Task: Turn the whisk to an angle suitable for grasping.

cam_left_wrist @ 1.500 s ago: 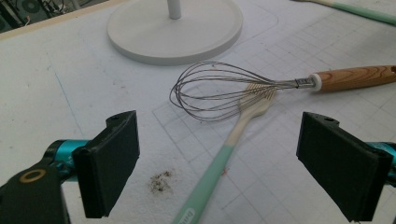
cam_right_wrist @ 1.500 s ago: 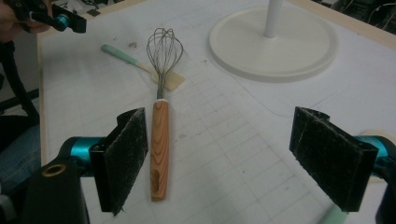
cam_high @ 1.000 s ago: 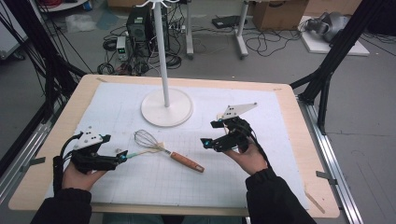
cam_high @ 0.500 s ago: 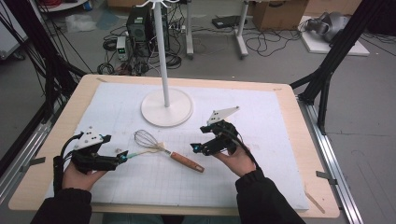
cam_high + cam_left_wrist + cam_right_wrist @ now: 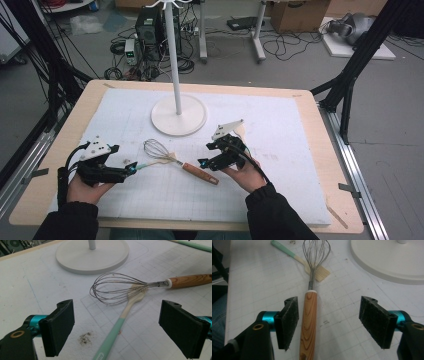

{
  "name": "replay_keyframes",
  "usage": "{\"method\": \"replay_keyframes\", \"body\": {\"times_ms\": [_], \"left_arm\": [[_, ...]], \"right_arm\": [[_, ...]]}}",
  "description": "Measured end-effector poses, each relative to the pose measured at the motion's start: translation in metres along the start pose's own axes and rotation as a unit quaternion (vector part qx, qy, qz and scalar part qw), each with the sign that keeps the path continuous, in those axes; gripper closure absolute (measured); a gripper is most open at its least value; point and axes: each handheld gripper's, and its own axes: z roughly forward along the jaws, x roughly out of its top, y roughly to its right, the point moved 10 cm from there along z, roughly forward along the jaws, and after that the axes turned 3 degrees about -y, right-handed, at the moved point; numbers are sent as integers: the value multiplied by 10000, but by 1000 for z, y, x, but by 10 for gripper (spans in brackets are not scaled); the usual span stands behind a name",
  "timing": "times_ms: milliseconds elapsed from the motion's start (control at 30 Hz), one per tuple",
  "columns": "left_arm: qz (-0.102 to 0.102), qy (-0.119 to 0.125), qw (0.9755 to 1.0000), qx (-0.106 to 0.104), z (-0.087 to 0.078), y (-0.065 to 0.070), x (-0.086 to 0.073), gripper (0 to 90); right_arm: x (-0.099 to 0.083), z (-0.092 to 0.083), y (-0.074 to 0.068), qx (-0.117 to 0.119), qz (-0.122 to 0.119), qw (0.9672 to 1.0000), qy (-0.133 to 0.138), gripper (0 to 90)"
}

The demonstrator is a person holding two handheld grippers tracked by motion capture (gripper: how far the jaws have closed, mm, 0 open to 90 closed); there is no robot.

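Observation:
A wire whisk [image 5: 156, 149] with a wooden handle [image 5: 200, 173] lies on the white mat, its wires resting over the head of a mint-and-cream brush [image 5: 150, 163]. My right gripper [image 5: 202, 163] is low over the end of the handle. In the right gripper view the wooden handle [image 5: 309, 322] runs between the jaws, close to the left pad [image 5: 289, 322] with a gap to the other. These jaws have just been closing, and the right gripper [image 5: 333, 323] is open. My left gripper [image 5: 122, 328] is open astride the brush handle [image 5: 112, 332], not pressing on it.
A white stand with a round base [image 5: 179, 115] and a thin pole rises behind the whisk. Another mint-handled utensil [image 5: 195, 245] lies behind the right hand. The wooden table edge [image 5: 330, 150] frames the mat; cables and black frame legs surround the table.
My right gripper has moved left and down to the whisk's wooden handle. The left gripper, whisk and brush have stayed put.

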Motion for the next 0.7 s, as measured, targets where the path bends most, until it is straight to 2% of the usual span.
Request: {"method": "replay_keyframes", "body": {"times_ms": [433, 700], "left_arm": [[15, 6, 10000, -11, 0, 1, 0, 137], [23, -7, 10000, -13, 0, 1, 0, 136]], "right_arm": [[-7, 15, -6, 146, 109, 9998, -109, 396], [-12, 23, -10, 136, 137, 9996, -225, 416]]}}
